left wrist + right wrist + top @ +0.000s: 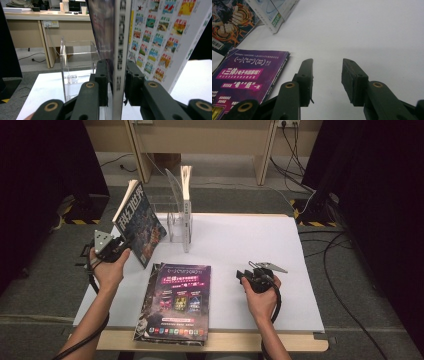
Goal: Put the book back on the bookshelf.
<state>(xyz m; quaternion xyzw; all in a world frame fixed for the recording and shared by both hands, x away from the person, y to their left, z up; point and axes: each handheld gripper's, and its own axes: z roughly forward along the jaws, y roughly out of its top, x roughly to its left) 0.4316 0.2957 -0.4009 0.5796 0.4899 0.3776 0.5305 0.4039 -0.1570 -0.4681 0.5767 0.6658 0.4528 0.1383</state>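
Observation:
My left gripper (121, 244) is shut on a dark-covered magazine (138, 222), held up off the table and tilted left, just left of the clear rack (173, 222). In the left gripper view the magazine's spine (120, 60) is clamped between the jaws of the left gripper (117, 82). A white-spined book (186, 205) stands upright in the rack. A stack of purple-covered magazines (177, 302) lies flat at the table's front edge. My right gripper (243, 275) rests open on the white table (250, 240), right of the stack; nothing lies between the jaws of the right gripper (327, 80).
The clear rack (75, 70) has empty slots left of the standing book. Bare white tabletop (367, 32) stretches to the right of the stack. Behind the table stand a wooden desk (200, 140) and floor cables (300, 150). Dark curtains flank both sides.

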